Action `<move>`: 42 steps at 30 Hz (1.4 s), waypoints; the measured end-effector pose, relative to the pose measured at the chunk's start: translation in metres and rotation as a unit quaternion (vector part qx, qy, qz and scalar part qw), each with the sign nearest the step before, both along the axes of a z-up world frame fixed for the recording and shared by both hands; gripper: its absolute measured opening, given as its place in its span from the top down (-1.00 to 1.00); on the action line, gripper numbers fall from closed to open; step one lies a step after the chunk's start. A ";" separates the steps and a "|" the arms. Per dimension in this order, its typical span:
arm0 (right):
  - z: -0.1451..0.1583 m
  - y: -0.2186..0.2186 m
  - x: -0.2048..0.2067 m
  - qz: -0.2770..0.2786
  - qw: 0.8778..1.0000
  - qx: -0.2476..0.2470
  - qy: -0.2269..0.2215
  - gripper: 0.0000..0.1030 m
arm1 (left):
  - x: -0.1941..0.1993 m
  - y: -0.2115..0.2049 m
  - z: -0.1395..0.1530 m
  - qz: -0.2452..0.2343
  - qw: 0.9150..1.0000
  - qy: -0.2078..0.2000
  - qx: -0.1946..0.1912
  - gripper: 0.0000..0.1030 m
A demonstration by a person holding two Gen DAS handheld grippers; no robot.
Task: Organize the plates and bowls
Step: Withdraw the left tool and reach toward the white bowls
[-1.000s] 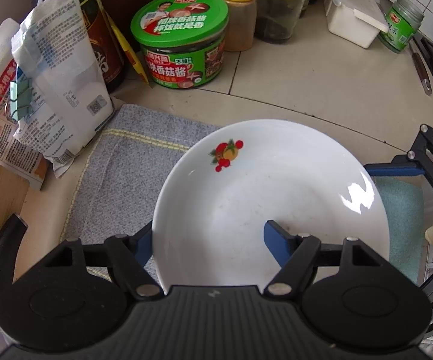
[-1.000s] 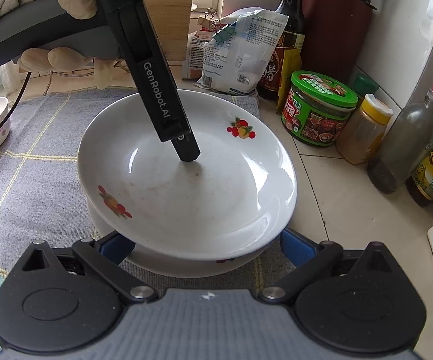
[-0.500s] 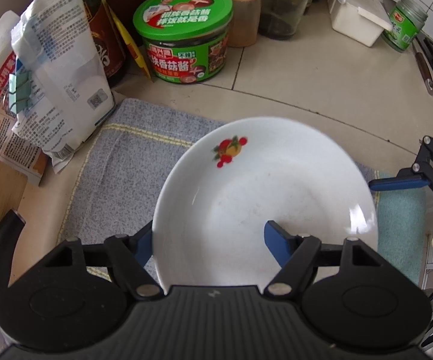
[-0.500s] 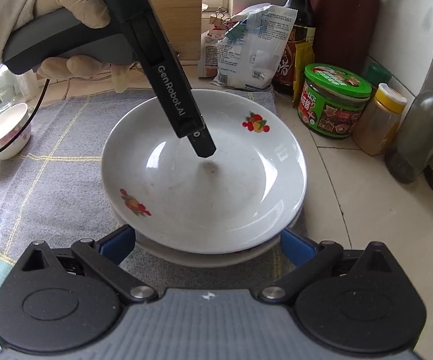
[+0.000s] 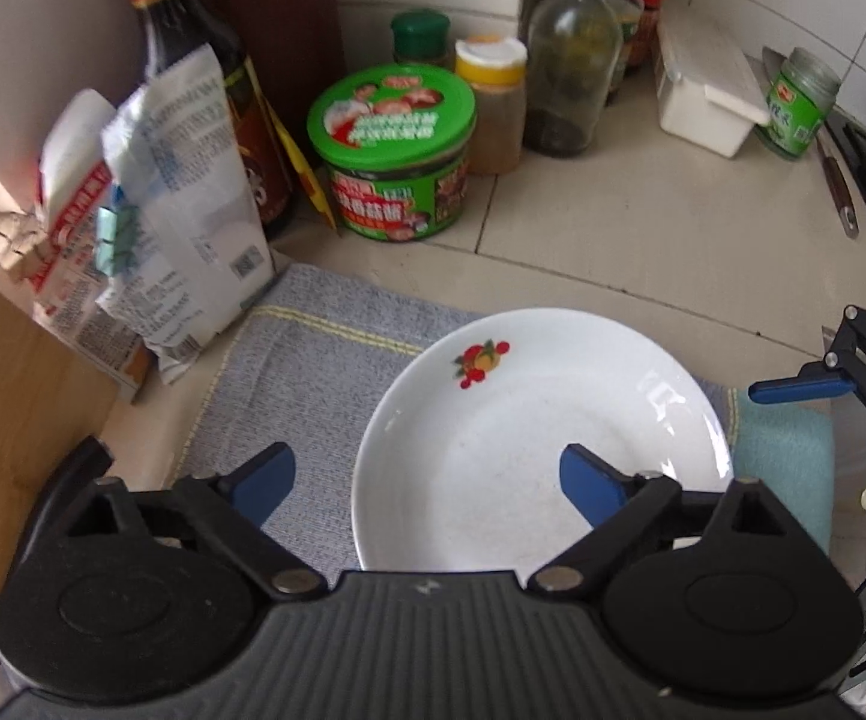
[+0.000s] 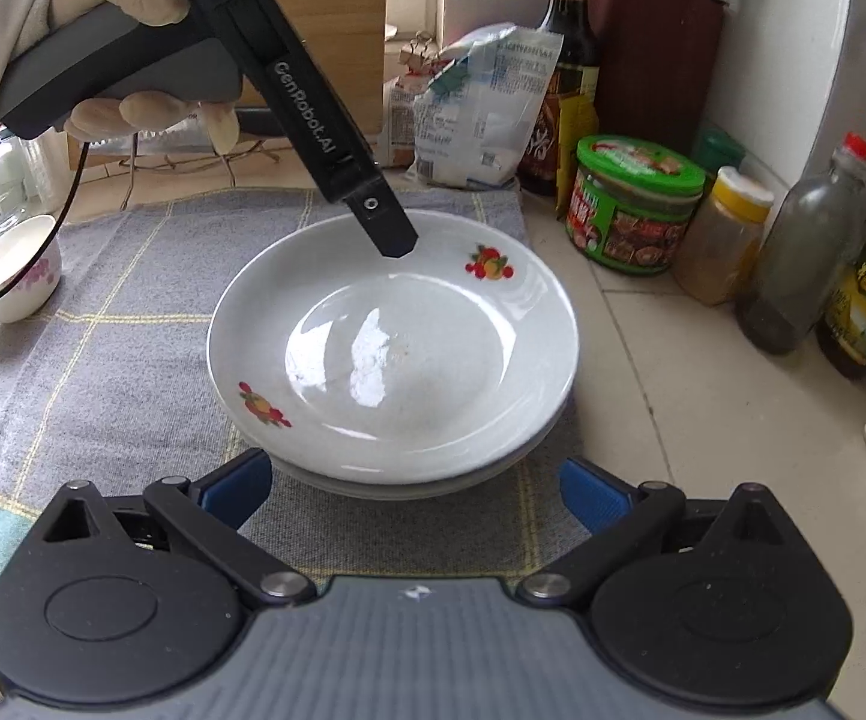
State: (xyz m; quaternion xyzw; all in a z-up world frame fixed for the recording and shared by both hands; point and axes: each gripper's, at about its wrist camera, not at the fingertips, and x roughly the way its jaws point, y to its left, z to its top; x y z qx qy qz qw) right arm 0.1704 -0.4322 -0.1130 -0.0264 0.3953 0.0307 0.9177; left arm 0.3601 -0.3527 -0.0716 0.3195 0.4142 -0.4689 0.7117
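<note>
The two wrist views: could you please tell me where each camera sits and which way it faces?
Left wrist: on the left gripper, looking down and forward over the plate toward the green tub; its own open jaws show.
Right wrist: on the right gripper, facing the stacked plates and the wall; its open jaws and the gloved hand holding the left gripper show.
Shared: plate, green tub, grey mat.

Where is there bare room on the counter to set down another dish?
Free patches: the grey cloth between the stacked plates and the small bowl, and the bare tiles between the plates and the white box. Crowded: the back wall, where the green tub, bottles and bags stand close together.
</note>
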 end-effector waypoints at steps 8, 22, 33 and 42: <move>0.015 0.008 0.005 0.009 0.999 -0.011 -0.029 -1.00 | -0.025 0.041 0.033 0.088 0.993 -0.043 -0.070 -0.86; 0.033 0.069 0.020 0.114 0.992 -0.010 -0.058 -1.00 | -0.111 0.170 0.073 0.311 0.938 -0.098 -0.122 -0.93; 0.034 0.171 0.008 0.149 0.986 -0.050 -0.051 -1.00 | -0.158 0.297 0.043 0.381 0.909 -0.103 -0.132 -0.93; 0.036 0.245 -0.015 0.139 0.988 -0.043 -0.040 -1.00 | -0.178 0.378 0.028 0.375 0.910 -0.098 -0.146 -0.93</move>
